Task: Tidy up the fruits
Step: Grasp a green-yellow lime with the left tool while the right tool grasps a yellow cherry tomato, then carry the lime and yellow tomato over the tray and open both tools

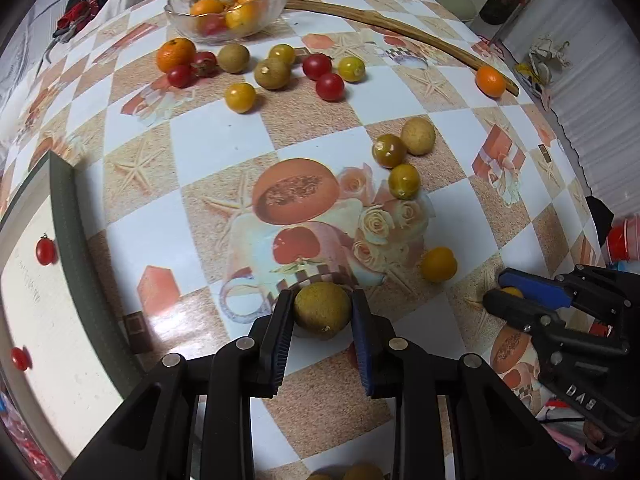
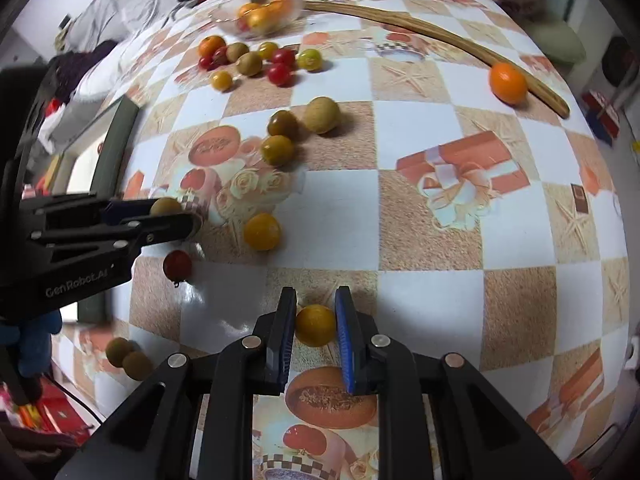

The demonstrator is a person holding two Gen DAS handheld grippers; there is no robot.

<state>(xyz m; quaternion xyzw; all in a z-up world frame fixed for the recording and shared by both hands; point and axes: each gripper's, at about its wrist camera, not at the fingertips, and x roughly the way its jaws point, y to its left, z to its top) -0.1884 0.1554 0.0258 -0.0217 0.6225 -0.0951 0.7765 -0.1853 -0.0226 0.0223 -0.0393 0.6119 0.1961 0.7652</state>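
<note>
My left gripper (image 1: 322, 312) pinches a brown longan (image 1: 322, 310) across its middle, on the table (image 1: 224, 136). My right gripper (image 2: 315, 322) is pressed onto a small yellow tomato (image 2: 315, 325) the same way. Both fruits look light and round, so likely to roll. The tomato's smooth skin seems slippery and easily crushed; the longan's shell looks firmer. A grip at the widest part suits both. The tray (image 1: 68, 216) at left is cut off, and the bowl (image 1: 228, 4) hides part of its fruit.
</note>
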